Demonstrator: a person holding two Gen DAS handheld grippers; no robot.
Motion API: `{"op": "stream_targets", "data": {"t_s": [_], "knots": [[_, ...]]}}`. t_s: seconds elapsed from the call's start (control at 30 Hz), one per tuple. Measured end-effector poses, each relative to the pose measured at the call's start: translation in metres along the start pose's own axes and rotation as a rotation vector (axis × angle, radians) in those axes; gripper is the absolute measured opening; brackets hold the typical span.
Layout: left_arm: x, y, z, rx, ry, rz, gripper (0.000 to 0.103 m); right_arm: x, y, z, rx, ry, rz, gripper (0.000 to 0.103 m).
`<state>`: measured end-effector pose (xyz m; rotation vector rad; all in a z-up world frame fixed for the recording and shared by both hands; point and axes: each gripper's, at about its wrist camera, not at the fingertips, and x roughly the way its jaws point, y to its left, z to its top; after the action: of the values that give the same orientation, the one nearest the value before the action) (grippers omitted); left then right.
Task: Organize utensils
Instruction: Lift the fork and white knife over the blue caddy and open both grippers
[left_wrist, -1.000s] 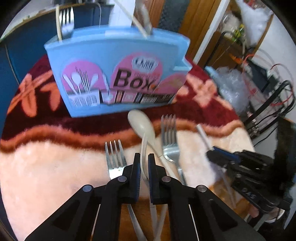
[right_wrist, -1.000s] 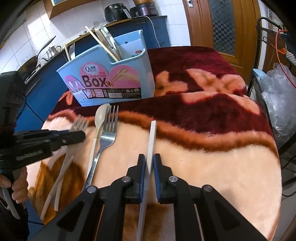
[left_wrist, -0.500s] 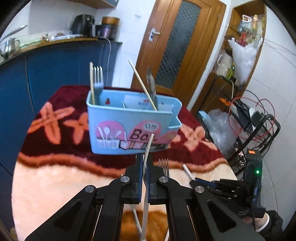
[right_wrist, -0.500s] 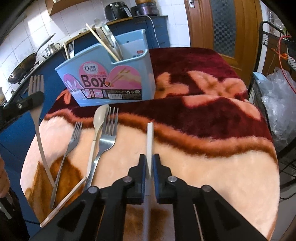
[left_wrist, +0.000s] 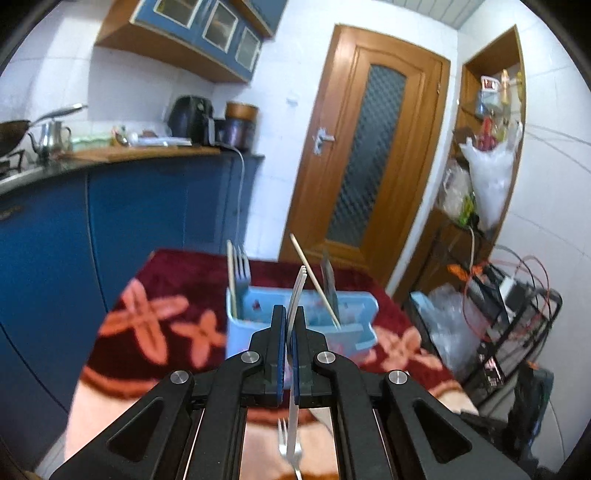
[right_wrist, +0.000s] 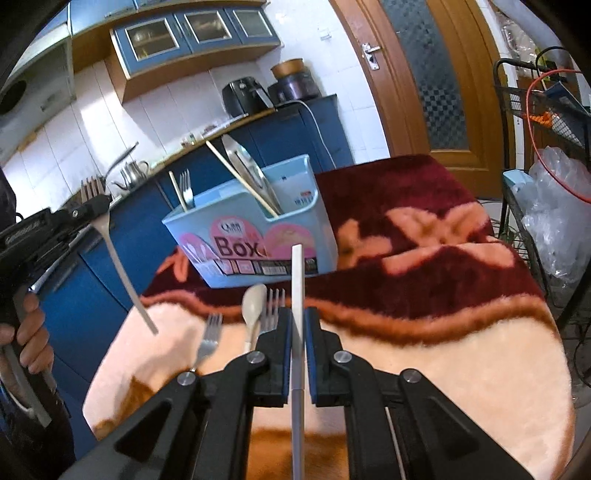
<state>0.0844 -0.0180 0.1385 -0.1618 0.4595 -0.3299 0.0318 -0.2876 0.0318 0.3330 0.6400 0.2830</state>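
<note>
Ahead of our left gripper (left_wrist: 288, 321) the blue utensil box (left_wrist: 299, 325) stands on the blanket-covered table (right_wrist: 443, 350), its open top already bristling with a fork, a chopstick and a knife. Our left jaws are pinching a pale fork (left_wrist: 296, 291) by its neck, raised above the table, tines up and handle hanging below. Our right gripper (right_wrist: 297, 325), low over the blanket, clamps a white chopstick (right_wrist: 297, 273) pointing at the box; a spoon (right_wrist: 254, 306) and two forks (right_wrist: 273, 310) lie just left of it.
</note>
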Motion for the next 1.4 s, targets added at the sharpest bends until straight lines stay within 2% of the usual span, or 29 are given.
{"op": "stream_targets", "data": {"t_s": [0.2, 0.33, 0.6, 0.8, 1.0, 1.17, 1.4], "knots": [[-0.003, 0.002, 0.029, 0.017, -0.108, 0.047, 0.003, -0.004, 0.002, -0.001, 0.021, -0.045, 0.033, 0.008], [0.000, 0.000, 0.044, 0.050, -0.187, 0.109, 0.003, -0.012, 0.007, 0.014, 0.024, -0.110, 0.060, 0.009], [0.009, 0.000, 0.072, 0.032, -0.295, 0.136, 0.003, -0.023, 0.021, 0.037, -0.014, -0.215, 0.079, 0.008], [0.042, 0.003, 0.067, 0.034, -0.278, 0.151, 0.002, -0.021, 0.021, 0.038, -0.026, -0.241, 0.093, 0.009], [0.077, 0.016, 0.044, 0.029, -0.188, 0.163, 0.002, -0.017, 0.014, 0.041, -0.019, -0.249, 0.079, 0.009], [0.091, 0.022, 0.026, 0.041, -0.134, 0.182, 0.002, -0.011, 0.014, 0.048, -0.017, -0.256, 0.066, 0.009], [0.101, 0.030, 0.013, 0.024, -0.114, 0.182, 0.002, 0.000, 0.022, 0.071, -0.036, -0.310, 0.046, 0.009]]}}
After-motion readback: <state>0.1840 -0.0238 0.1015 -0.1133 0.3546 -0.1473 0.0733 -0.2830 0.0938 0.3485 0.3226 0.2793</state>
